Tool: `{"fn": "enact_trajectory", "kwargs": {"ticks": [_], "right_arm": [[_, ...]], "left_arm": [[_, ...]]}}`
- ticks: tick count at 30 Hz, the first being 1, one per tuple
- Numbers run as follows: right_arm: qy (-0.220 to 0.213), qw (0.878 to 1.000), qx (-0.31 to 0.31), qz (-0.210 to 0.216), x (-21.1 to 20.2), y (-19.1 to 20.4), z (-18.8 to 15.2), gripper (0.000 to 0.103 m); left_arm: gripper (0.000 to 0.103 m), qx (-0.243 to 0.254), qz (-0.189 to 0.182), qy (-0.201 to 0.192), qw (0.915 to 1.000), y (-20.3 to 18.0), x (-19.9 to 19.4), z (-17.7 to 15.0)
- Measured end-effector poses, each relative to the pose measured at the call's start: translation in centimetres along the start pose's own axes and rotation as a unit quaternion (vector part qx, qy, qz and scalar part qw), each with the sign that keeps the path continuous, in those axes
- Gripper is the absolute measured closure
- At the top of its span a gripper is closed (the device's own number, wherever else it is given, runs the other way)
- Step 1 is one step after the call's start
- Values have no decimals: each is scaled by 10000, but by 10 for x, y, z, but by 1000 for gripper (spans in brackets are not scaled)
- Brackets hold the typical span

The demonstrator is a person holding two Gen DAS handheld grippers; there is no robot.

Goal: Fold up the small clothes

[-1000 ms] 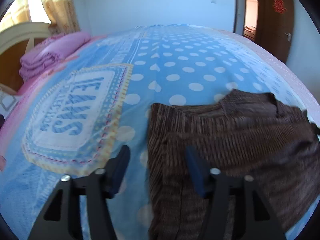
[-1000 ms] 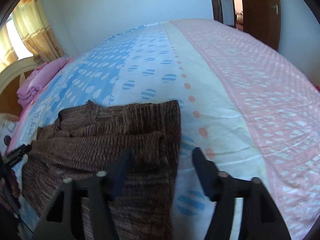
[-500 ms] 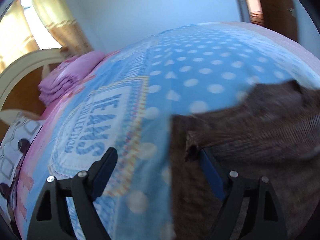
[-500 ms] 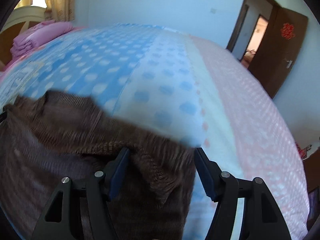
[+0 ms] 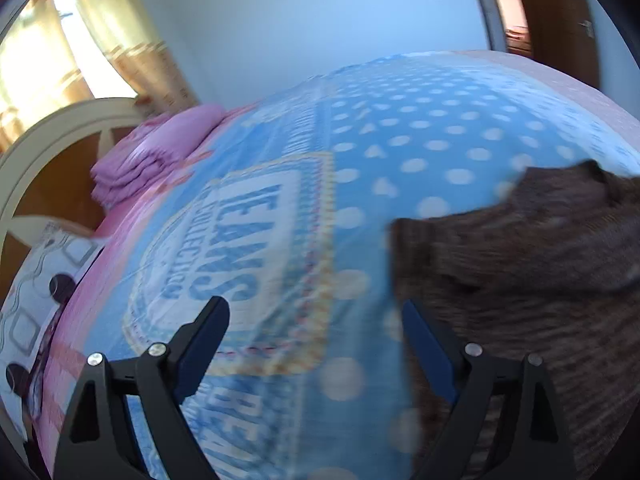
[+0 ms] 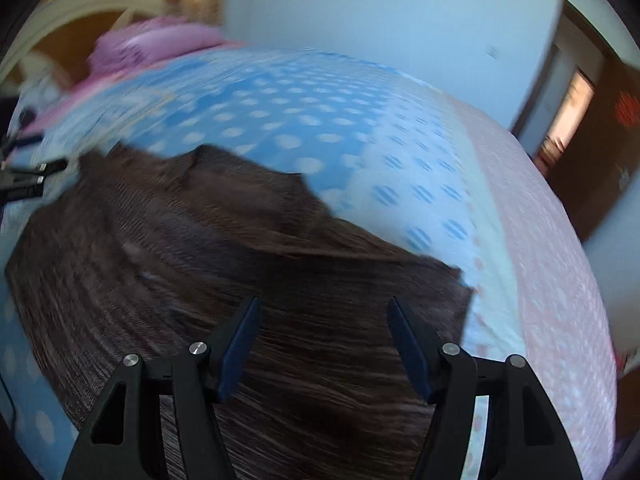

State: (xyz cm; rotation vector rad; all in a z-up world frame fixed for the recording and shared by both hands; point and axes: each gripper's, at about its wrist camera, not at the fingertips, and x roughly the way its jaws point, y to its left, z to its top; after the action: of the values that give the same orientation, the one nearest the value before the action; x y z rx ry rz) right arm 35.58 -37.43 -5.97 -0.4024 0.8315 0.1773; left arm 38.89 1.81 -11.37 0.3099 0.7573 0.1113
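Note:
A brown knitted garment [image 5: 520,272] lies spread on the blue dotted bedspread [image 5: 400,132]. My left gripper [image 5: 314,316] hovers at the garment's left edge. Its jaws are opening, with only bedspread between them, and the right finger [image 5: 424,340] stands over the garment's border. In the right wrist view the garment [image 6: 200,240] fills the lower middle. My right gripper [image 6: 324,316] hangs open above it, its pads apart from the knit. The left gripper [image 6: 24,180] shows at the far left of that view.
A stack of folded pink bedding [image 5: 160,152] lies near the cream headboard [image 5: 60,132]. A patterned pillow [image 5: 36,280] sits at the bed's left end. A brown door [image 6: 600,140] stands open past the pink side of the bed.
My left jaws have spread wider and swung left, off the garment's edge onto the bedspread. My right gripper has moved left from the garment's right edge to above its middle, rolling as it went.

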Motion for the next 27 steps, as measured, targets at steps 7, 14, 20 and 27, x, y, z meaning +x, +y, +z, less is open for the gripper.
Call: {"fn": "enact_trajectory", "kwargs": {"ticks": [7, 14, 20, 27], "right_arm": [[461, 9889, 591, -1285, 72, -41, 54, 37], [38, 9949, 1007, -33, 30, -40, 42, 37], [464, 9962, -682, 296, 37, 51, 38, 37], [-239, 9865, 999, -1277, 51, -18, 101, 37]], "left_arm": [[3, 97, -3, 84, 9999, -32, 9, 12], [3, 93, 46, 170, 9998, -29, 15, 6], [3, 776, 276, -58, 9966, -57, 12, 11], [1, 315, 1597, 185, 9865, -24, 56, 61]]}}
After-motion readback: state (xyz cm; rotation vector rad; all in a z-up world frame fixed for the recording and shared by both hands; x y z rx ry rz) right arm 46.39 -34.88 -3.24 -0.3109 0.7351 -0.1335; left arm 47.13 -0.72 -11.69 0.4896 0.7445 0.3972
